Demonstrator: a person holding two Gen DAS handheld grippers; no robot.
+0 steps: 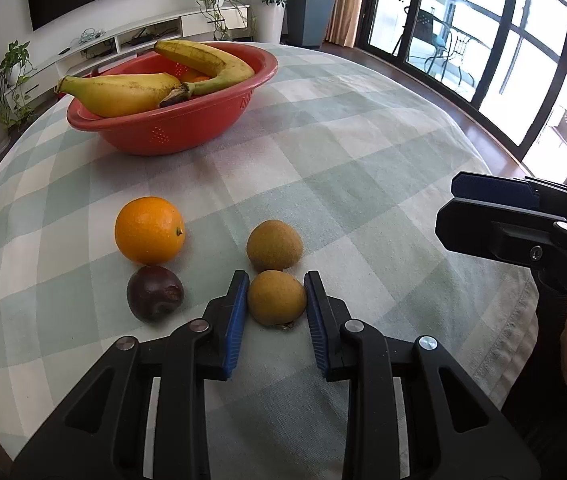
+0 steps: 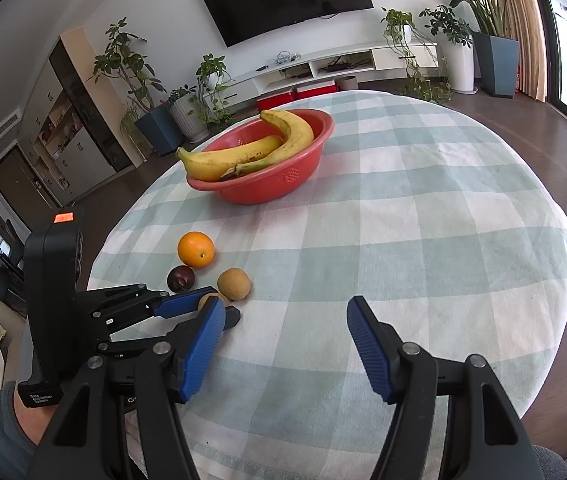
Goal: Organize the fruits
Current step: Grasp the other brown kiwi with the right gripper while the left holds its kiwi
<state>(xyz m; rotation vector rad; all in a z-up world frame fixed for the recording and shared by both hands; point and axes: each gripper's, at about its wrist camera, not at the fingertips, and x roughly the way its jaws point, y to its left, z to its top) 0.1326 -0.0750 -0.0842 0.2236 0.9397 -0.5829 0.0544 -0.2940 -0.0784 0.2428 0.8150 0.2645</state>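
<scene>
Tablecloth (image 2: 423, 208): checked, right half bare.
Left gripper (image 1: 276, 300): pads flank brown fruit (image 1: 277, 297), contact unclear.
Right gripper (image 2: 283, 344): wide.
Label (image 2: 40, 397): "Data Acquisition System".

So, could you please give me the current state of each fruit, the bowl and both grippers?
Left gripper: pads around near brown fruit, grip unclear.
Right gripper: open, empty.
Far brown fruit: loose on tablecloth.
Orange: on tablecloth.
Dark fruit: on tablecloth.
Red bowl: upright, holding two bananas.
</scene>
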